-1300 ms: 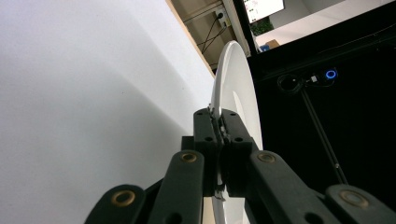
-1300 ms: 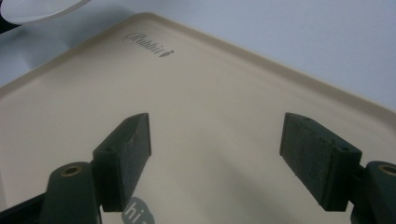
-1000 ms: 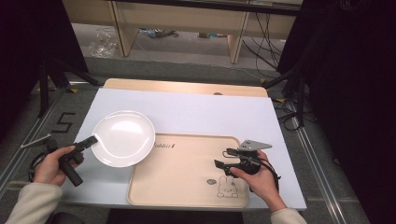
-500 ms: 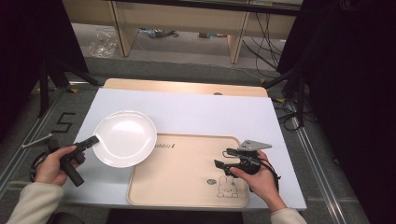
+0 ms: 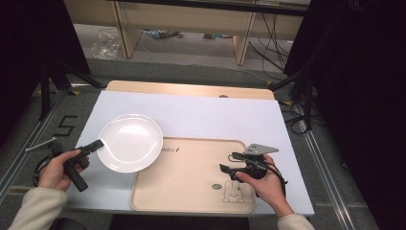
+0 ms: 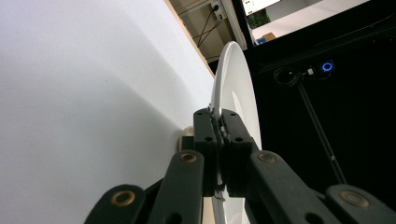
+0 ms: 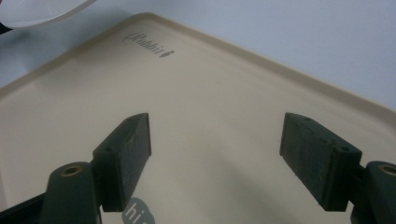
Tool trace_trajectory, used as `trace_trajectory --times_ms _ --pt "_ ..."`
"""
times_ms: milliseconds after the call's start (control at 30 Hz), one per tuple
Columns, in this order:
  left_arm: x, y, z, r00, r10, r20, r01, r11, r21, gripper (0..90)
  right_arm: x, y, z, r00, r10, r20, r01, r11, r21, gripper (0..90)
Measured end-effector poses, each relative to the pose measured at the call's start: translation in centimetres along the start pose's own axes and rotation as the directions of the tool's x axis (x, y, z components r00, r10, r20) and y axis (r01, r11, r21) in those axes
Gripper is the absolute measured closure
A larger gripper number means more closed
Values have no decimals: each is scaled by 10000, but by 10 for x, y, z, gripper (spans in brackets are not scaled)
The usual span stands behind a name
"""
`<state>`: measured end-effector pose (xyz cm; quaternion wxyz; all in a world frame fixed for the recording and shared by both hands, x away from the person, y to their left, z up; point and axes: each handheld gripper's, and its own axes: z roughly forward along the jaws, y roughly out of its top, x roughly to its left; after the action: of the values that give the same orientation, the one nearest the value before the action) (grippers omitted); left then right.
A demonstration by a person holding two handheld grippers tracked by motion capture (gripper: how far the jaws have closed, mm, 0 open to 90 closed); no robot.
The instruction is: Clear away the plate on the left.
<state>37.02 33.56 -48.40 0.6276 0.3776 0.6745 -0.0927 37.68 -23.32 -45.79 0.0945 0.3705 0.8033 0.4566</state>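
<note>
Plate (image 5: 129, 142), white and shallow, sits at the left of the tabletop (image 5: 215, 115), its right edge overlapping the near-left corner of the beige tray (image 5: 191, 179); nothing about it has shifted over the last second, and both hands have stayed put. The left claw (image 5: 95, 144) is clamped on the plate's left rim, and in the left gripper view the two pads (image 6: 205, 135) pinch the thin white edge (image 6: 229, 84) between them. Whether the plate is lifted clear of the tabletop or just resting there I can't quite tell from above. The right claw (image 5: 229, 162) hovers over the tray's right half near the little rabbit drawing (image 5: 232, 190), its jaws standing wide apart with nothing between them. With no movement lately, I'd judge this a pause with the grip secured, the plate probably about to be carried onto the tray.
</note>
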Motion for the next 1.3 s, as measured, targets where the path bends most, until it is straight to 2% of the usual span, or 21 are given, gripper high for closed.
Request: trace_trajectory --times_ms 300,367,500,533,700,967,1033,1133,1167,1300 --pt "-2 -3 3 10000 67 57 -68 9998 172 860 0 0 0 10000 60 -66 -61 10000 -69 257" --pt "-2 -4 4 10000 66 60 -67 9998 188 860 -2 0 1 9999 -82 -147 79 9999 -153 257" --pt "-2 -5 5 9998 175 24 -176 9995 274 860 0 0 1 10000 42 -73 -43 9999 -148 257" --pt "-3 -6 6 9999 126 81 -128 9996 237 860 -2 0 1 9999 -60 -153 57 9998 -172 257" --pt "-5 -8 10 9998 187 73 -190 9993 310 859 0 0 1 9999 105 -136 -106 9998 -141 257" --pt "-7 -13 14 9998 109 150 -116 9990 440 860 -1 0 1 9999 17 -133 -20 9998 -201 258" --pt "-8 -14 14 9998 163 83 -168 9984 533 859 -2 1 0 9997 -189 -155 186 9997 -182 257" --pt "-8 -15 16 9998 123 152 -131 9985 531 859 -3 0 2 9997 -97 -214 91 9997 -239 258" --pt "-9 -15 16 9999 144 64 -148 9984 553 859 -2 0 2 9997 -79 -215 74 9997 -228 258" --pt "-9 -17 18 9998 107 167 -116 9983 574 859 -3 0 2 9995 -188 -249 181 9995 -269 257"
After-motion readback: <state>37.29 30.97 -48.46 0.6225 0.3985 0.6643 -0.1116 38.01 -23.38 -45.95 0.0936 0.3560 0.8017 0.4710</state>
